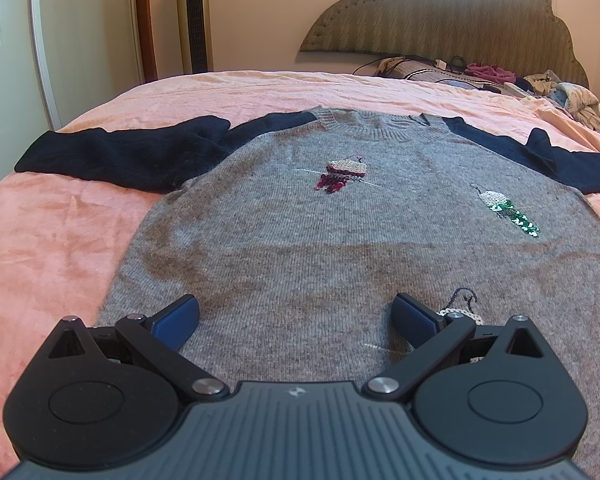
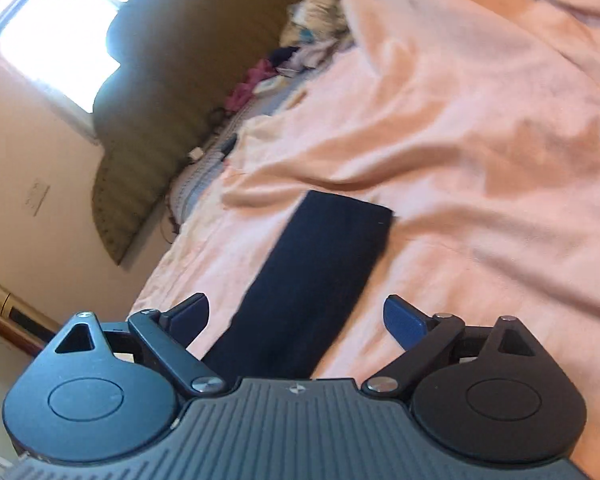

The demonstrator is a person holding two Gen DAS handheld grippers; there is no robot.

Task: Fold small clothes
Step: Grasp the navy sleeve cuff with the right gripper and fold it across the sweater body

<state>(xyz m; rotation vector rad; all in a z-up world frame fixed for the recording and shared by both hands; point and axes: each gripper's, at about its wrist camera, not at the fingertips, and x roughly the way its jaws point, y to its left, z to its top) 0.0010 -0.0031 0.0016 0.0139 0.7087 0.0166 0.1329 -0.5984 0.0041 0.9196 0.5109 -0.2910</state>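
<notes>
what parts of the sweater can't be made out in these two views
- Sweater hem: left wrist view, behind the left tongs.
- Third sequin motif: same view, mostly behind a finger.
- Sleeve: right wrist view, blurred, near end under the right tongs.

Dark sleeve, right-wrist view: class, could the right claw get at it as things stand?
Probably yes: the sleeve lies flat on the pink blanket, uncovered, between the open right claw fingers.
</notes>
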